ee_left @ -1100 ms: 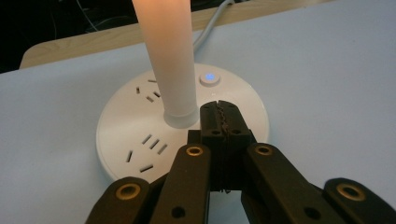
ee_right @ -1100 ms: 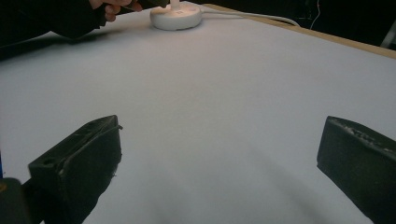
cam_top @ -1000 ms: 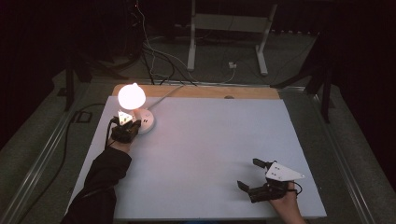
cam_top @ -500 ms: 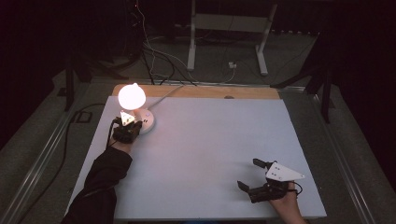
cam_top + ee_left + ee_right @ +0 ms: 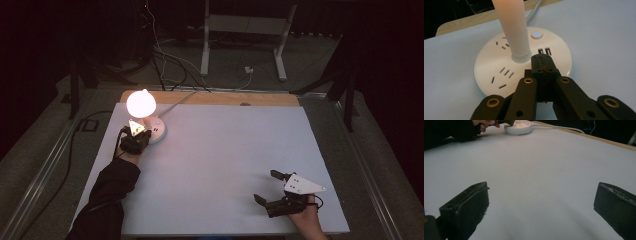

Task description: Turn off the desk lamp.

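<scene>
The lamp base (image 5: 524,66), a round white socket hub, is found at the far left of the table (image 5: 230,165), its globe (image 5: 140,103) lit. The left gripper (image 5: 542,62) is set on the base beside the stem (image 5: 515,27), jaws closed together on nothing, apparently placed for pressing the button (image 5: 537,34). The right gripper (image 5: 270,187) is rested near right, jaws wide apart and empty. No containers are observed.

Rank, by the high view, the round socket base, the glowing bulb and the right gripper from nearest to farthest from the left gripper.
1. Round socket base: at the left gripper tip, far-left of the table.
2. Glowing bulb: just beyond, above the base.
3. Right gripper: far across, at the near-right corner, jaws wide apart.
</scene>
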A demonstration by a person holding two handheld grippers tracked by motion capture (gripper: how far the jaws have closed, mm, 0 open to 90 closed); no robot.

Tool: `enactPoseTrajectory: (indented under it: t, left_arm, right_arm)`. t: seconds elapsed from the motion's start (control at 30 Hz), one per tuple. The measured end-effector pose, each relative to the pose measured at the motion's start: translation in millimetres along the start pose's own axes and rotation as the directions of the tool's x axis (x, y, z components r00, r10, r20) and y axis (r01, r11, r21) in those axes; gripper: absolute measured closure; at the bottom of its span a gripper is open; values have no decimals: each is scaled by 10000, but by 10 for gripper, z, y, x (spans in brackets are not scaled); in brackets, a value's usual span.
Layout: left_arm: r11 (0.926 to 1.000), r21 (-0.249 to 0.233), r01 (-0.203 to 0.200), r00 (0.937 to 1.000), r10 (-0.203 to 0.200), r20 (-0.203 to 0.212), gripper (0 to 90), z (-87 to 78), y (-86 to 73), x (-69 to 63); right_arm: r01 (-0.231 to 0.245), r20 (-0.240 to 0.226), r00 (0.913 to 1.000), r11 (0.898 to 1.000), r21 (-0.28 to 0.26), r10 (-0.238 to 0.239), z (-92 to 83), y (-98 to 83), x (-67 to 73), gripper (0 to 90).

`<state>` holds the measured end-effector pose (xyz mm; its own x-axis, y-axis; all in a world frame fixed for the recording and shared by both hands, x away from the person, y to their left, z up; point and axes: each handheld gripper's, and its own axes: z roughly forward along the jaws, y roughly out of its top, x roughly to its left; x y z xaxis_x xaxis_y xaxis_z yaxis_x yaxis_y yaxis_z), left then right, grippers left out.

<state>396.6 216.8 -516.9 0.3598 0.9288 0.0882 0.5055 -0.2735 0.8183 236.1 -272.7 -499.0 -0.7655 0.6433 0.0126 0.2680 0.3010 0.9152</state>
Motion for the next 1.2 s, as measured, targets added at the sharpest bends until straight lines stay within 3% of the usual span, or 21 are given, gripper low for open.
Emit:
enactPoseTrajectory:
  t: [0.1, 0.23, 0.3, 0.4, 0.53, 1.2]
  left_arm:
    - [10000, -34, -25, 10000, 25, 13, 900, 0, -4, 4]
    - [9993, -169, 323, 9995, -322, 36, 900, -18, -1, 47]
    - [9977, -484, 484, 9988, -478, 122, 900, -69, 34, 58]
    - [9949, -903, 456, 9986, -429, 315, 900, -160, 122, 41]
    - [9938, -1052, 362, 9987, -322, 388, 900, -195, 165, 9]
    - [9983, -434, 383, 9984, -364, 424, 900, -58, 61, 19]
  right_arm:
    - [-16, 12, 10000, 10000, -1, 16, 1, 0, -1, 0]
    - [14, 28, 10000, 10000, -19, -14, -8, 2, -1, 0]
    - [7, 23, 10000, 10000, -51, -7, -14, 4, -5, 0]
    - [-6, 34, 10000, 10000, -47, 6, -16, 2, -11, 0]
    - [43, 17, 10000, 10000, -29, -43, -12, 4, 2, 0]
    - [5, 1, 10000, 10000, -17, -5, -8, 2, -2, 0]
